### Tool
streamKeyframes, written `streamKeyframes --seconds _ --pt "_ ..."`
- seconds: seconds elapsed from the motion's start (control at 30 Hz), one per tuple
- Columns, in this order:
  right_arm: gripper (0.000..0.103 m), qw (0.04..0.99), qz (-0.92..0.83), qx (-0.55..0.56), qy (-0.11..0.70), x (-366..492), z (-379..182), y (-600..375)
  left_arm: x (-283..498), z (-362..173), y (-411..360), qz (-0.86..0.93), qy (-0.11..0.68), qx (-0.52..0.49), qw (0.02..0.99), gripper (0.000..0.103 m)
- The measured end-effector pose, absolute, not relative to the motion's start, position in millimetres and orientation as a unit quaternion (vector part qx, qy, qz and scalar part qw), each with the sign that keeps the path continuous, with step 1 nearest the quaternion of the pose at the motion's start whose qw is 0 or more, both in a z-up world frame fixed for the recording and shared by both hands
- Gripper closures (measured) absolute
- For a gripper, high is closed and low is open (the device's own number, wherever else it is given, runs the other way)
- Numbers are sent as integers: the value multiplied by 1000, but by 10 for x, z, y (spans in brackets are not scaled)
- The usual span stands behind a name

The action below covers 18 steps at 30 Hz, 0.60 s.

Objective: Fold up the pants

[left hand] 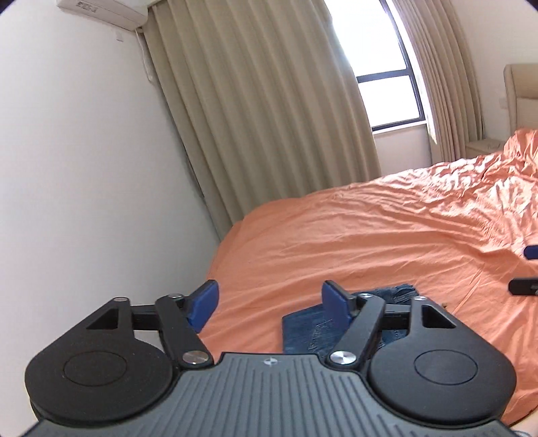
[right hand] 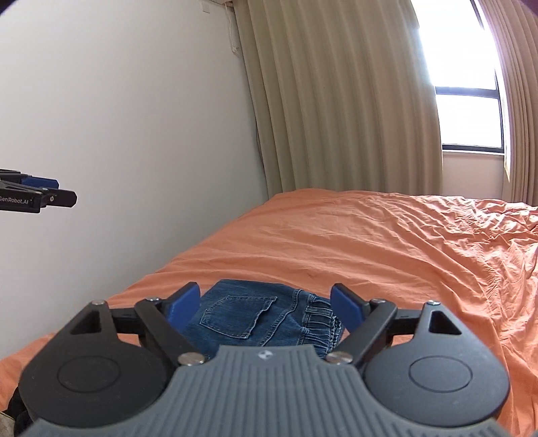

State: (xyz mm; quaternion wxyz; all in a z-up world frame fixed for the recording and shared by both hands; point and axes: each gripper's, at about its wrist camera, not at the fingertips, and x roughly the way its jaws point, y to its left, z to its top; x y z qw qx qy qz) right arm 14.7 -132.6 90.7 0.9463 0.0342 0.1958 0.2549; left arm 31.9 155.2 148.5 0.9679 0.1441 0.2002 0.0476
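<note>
From the right wrist camera I see the folded pants (right hand: 259, 322) best: a compact blue denim bundle lying on the orange bed sheet (right hand: 386, 255), with a back pocket facing up and the gathered elastic waistband at the bundle's 3 o'clock side. My right gripper (right hand: 265, 302) hangs above them with its blue-padded fingers (right hand: 183, 301) spread wide, one on each side of the bundle in the picture, and nothing is pressed between them. The pants lie free on the bed.

The left wrist camera gives only a partial look at the same denim, at about 5 o'clock in its frame, mostly hidden behind the right-hand finger and linkage of my left gripper (left hand: 267, 301). Its fingers (left hand: 205, 299) also stand wide apart and empty, with bare sheet showing between them.

Each view catches the other tool: the right camera shows the left gripper's tip poking in at 9 o'clock against the white wall (right hand: 117, 117), while the left camera shows a blue pad and black bar of the right gripper at 3 o'clock.

Only the left view shows the air conditioner (left hand: 104, 13) at 11 o'clock and a pale headboard (left hand: 521, 94) at 2 o'clock. Both show beige curtains (left hand: 269, 117) and a bright window (left hand: 386, 94).
</note>
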Motion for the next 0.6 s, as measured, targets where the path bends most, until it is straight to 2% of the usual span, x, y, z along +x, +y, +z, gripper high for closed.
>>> streamKeyframes --seconds 0.1,0.13,0.17,0.37,0.6 --pt "22 950 245 25 191 -89 784 -1295 83 1302 1348 52 179 107 977 10" --pt "22 951 241 23 192 -154 742 -1292 28 1231 1285 54 177 97 978 2" --pt "22 952 237 21 193 -209 705 -1291 -18 1144 1216 60 174 90 979 0" --pt "22 960 197 29 198 -370 417 -1299 -10 599 908 87 217 67 970 0" --pt "22 962 173 37 207 -315 135 -1152 87 121 924 120 273 17 954 0"
